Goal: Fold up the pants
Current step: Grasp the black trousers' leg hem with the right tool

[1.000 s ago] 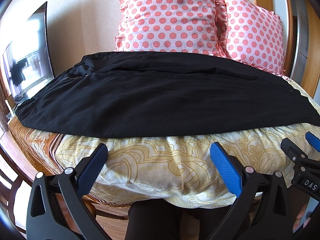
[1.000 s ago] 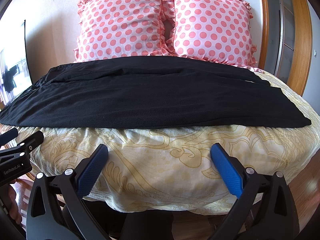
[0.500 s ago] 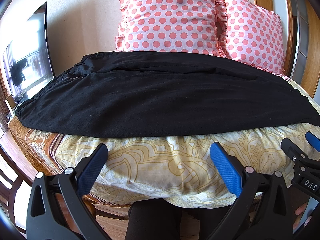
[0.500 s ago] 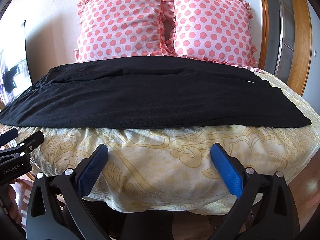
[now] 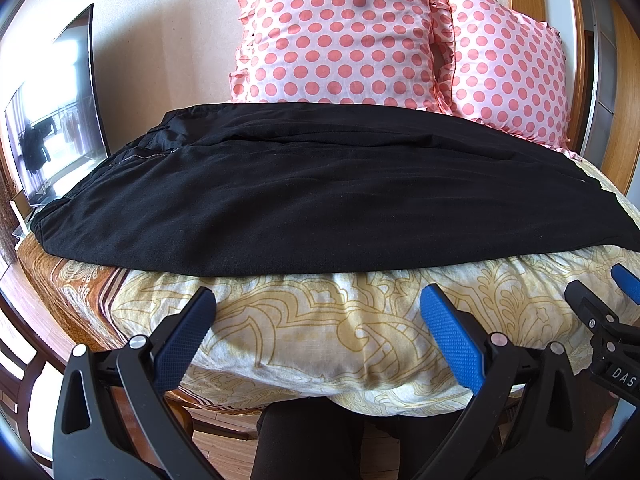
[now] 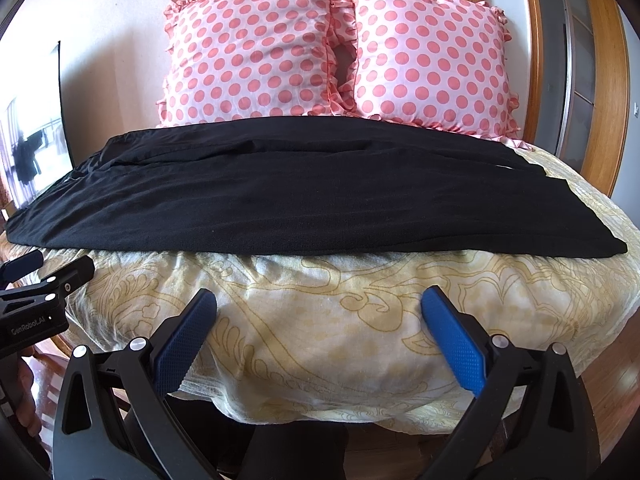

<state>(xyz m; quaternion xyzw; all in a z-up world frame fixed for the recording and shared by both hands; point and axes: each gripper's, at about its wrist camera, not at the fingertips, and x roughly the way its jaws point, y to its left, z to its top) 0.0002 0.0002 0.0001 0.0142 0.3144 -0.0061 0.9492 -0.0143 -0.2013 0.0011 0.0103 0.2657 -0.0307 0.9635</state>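
We cannot see the lower edges of the two pink polka-dot ruffled pillows (image 6: pixel 256 52); the black fabric pants (image 6: pixel 304 200) hide them. In the left wrist view, the pants' right end (image 5: pixel 624 240) is cut off by the picture's edge. The right gripper (image 5: pixel 608 300) shows only partly there. The reflection in the dark flat screen (image 5: pixel 56 120) is too washed-out to read.

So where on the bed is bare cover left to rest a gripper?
A bare strip of yellow bedspread lies between the black pants and the near bed edge, plus the right corner past the hems. The back is crowded: pants reach the pink pillows.
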